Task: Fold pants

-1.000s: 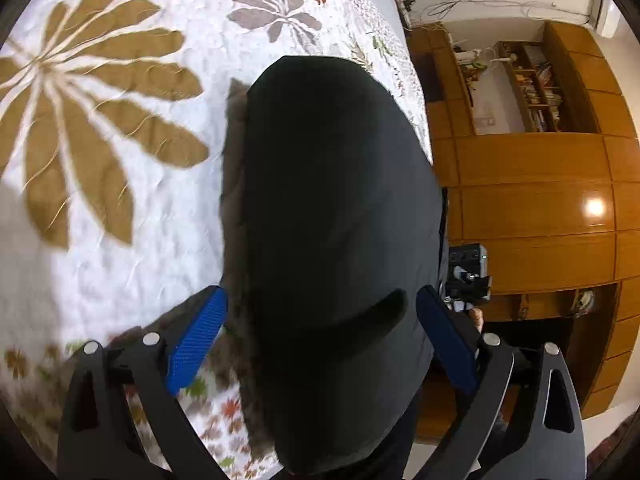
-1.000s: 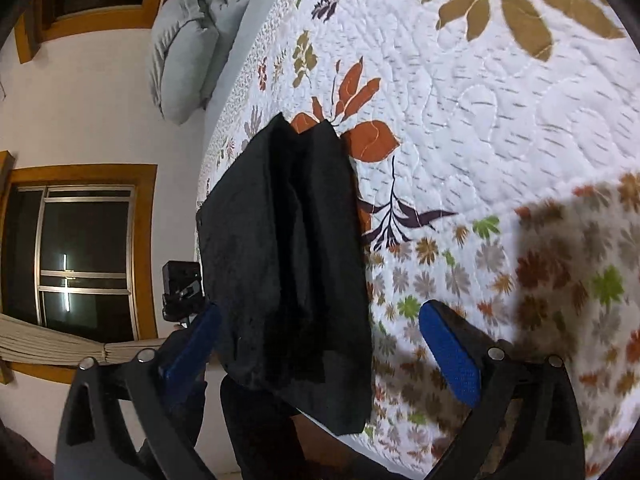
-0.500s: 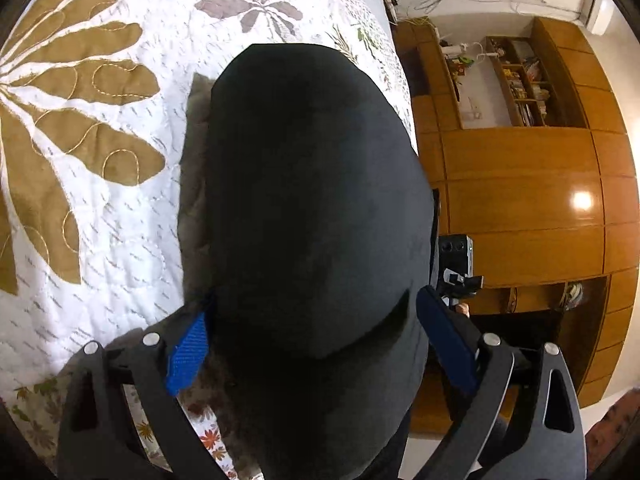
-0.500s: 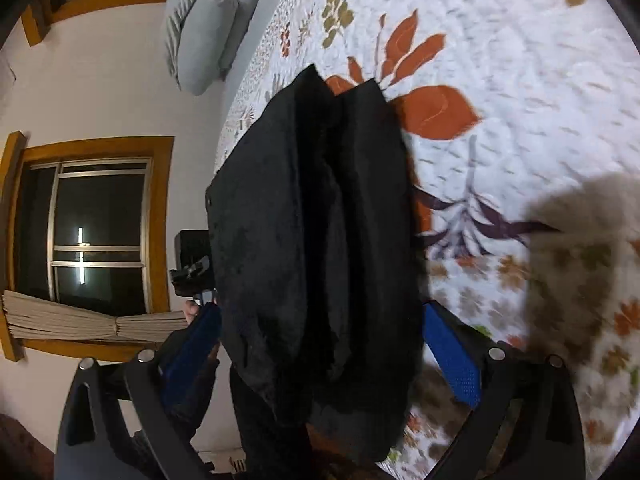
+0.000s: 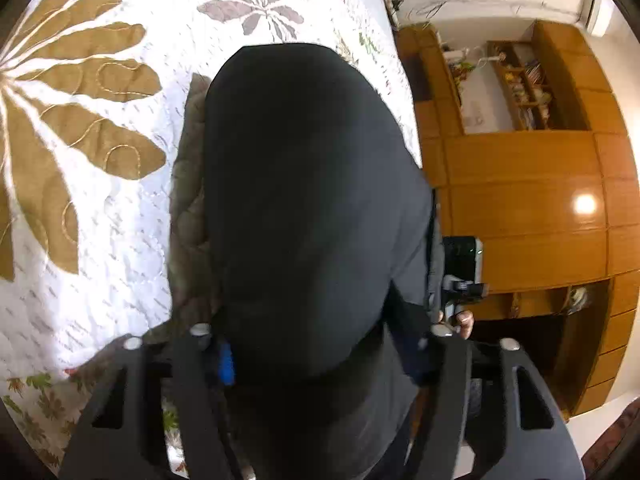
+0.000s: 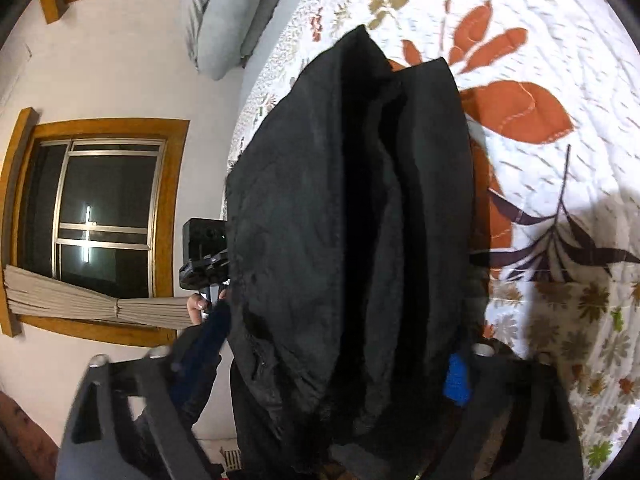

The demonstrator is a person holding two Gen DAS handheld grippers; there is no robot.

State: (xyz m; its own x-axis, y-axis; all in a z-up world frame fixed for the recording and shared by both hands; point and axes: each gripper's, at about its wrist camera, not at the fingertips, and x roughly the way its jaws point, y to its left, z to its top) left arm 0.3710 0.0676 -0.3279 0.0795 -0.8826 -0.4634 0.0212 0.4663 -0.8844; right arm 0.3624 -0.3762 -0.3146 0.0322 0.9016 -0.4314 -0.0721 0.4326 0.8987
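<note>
The black pants lie folded lengthwise along the edge of a bed with a white floral quilt. In the left wrist view my left gripper is closed around the near end of the pants, its blue pads pressed into the cloth. In the right wrist view the pants show wrinkled layers, and my right gripper is closed around their other end, with a blue pad against the fabric. Each view shows the other gripper's camera beyond the cloth.
A wooden wardrobe and shelves stand beyond the bed edge on the left gripper's side. A window with a curtain and grey pillows show on the right gripper's side. The quilt stretches away beside the pants.
Both grippers moved in over the ends of the pants and their jaws closed from wide open onto the cloth.
</note>
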